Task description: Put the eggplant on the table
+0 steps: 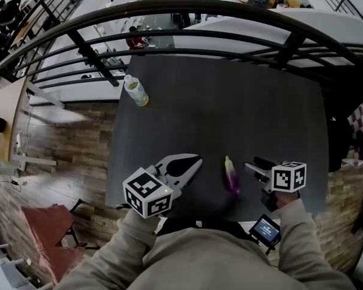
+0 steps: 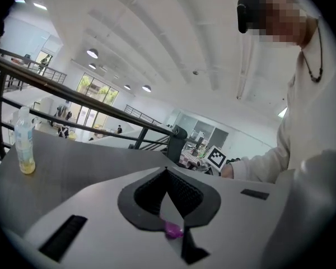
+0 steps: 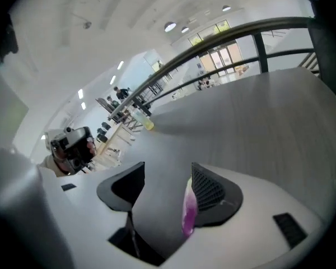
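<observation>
Eggplant (image 1: 232,175) lies flat on the dark tabletop (image 1: 230,101), close to the near edge, btwn the two claws. Right claw (image 1: 254,165) is spread wide, tips just beside the eggplant; in the right gripper view the purple skin shows right by one jaw's pad. Left claw (image 1: 195,161) is pressed together at the tips, a little apart from the eggplant on its left. A bottle (image 1: 136,90) w/ yellowish liquid stands upright at the far left corner.

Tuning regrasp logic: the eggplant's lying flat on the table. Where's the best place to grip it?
Grip the eggplant across its thick purple middle, coming from its right with the open right hand-held gripper. It lies flat, stem end away, long side facing that gripper.
</observation>
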`<action>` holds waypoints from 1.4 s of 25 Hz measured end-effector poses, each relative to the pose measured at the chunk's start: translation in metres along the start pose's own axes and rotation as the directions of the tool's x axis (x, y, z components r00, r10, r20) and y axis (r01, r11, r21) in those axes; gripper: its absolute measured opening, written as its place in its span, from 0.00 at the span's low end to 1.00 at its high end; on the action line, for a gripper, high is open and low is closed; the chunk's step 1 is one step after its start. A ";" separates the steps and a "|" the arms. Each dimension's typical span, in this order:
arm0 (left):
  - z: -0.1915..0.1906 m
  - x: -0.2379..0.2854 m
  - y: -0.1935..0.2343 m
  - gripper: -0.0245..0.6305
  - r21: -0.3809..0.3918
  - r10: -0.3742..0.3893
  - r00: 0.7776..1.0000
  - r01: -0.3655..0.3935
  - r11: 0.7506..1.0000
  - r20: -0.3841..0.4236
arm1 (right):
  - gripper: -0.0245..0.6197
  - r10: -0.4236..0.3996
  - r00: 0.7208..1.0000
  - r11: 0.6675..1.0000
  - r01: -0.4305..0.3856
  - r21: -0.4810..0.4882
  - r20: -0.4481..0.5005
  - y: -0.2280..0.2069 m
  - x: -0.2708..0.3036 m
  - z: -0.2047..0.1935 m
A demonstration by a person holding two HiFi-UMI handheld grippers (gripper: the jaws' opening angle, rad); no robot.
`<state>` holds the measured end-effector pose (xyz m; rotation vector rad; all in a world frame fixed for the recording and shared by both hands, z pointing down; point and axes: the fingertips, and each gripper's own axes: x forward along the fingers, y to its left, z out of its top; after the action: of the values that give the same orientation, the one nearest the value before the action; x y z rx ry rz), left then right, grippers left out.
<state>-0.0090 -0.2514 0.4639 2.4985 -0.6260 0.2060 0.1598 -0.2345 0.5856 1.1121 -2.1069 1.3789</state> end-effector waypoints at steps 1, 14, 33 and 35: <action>0.008 0.001 -0.002 0.05 0.014 -0.008 1.000 0.008 1.000 0.007 | 0.46 0.032 0.999 0.999 -0.031 -0.018 0.030 0.008 -0.006 0.010; 0.108 0.008 -0.078 0.05 0.153 -0.201 0.970 0.179 0.972 0.139 | 0.06 0.406 0.839 0.895 -0.283 -0.345 0.364 0.142 -0.131 0.112; 0.165 0.004 -0.120 0.05 0.214 -0.270 0.942 0.226 0.950 0.201 | 0.06 0.481 0.776 0.797 -0.193 -0.572 0.407 0.214 -0.196 0.136; 0.163 0.005 -0.121 0.05 0.211 -0.268 0.943 0.227 0.951 0.196 | 0.06 0.479 0.779 0.799 -0.195 -0.569 0.405 0.213 -0.196 0.135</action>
<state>0.0556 -0.2528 0.2712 2.7770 -0.3841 -0.1190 0.1260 -0.2320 0.2682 0.9747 -2.9765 0.5714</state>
